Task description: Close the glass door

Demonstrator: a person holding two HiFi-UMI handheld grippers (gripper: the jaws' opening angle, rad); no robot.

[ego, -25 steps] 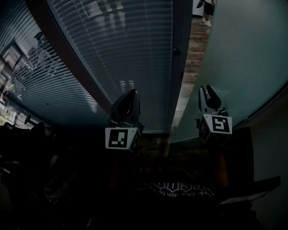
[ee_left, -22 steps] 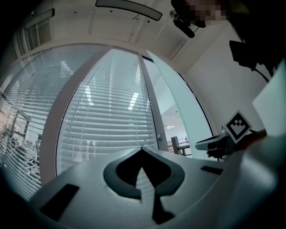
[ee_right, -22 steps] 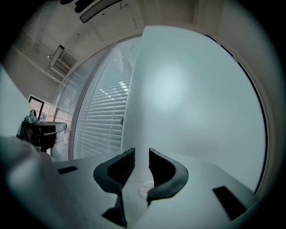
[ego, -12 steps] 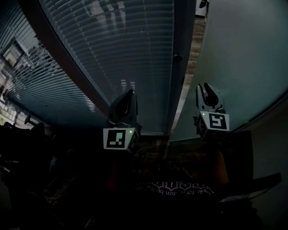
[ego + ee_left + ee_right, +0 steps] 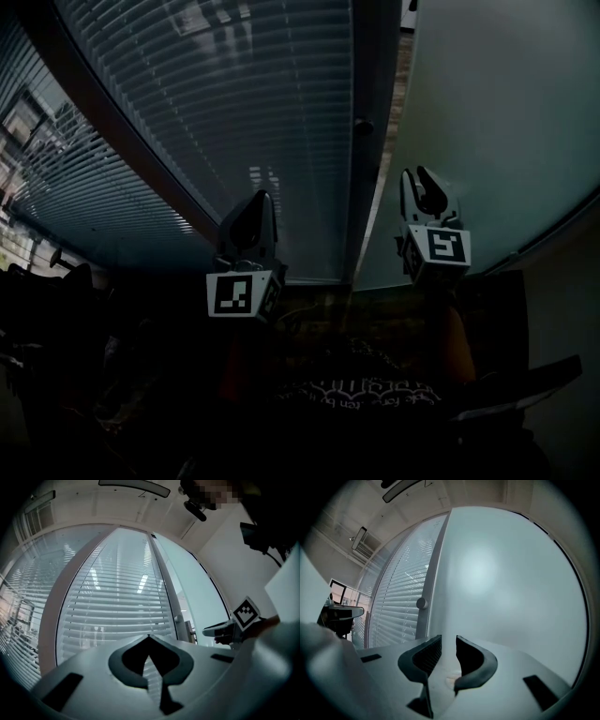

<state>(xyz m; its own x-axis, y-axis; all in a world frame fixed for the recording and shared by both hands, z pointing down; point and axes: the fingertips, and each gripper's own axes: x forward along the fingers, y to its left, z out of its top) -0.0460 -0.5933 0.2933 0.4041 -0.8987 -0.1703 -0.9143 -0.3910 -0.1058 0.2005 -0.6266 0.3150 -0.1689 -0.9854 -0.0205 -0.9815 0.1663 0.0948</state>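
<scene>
The frosted glass door [image 5: 497,122] fills the right of the head view; only a thin slit showing wood floor [image 5: 401,58] separates it from the dark door frame [image 5: 367,187]. My right gripper [image 5: 424,183] is held up at the door's left edge, jaws a little apart with nothing between them. In the right gripper view the door [image 5: 506,573] is right behind the right gripper [image 5: 448,639], and its edge runs down behind the left jaw. My left gripper [image 5: 251,211] is shut and empty in front of the blinds [image 5: 234,84]; its tips meet in the left gripper view [image 5: 149,637].
A round knob [image 5: 363,126] sits on the frame, also visible as the knob [image 5: 421,603] in the right gripper view. A glass wall with horizontal blinds [image 5: 117,606] lies to the left. The right gripper [image 5: 220,631] shows at the side of the left gripper view. A person's dark clothing fills the bottom.
The slit between door and frame has narrowed; the feet seen through it are gone. Both grippers have shifted slightly up and left.
</scene>
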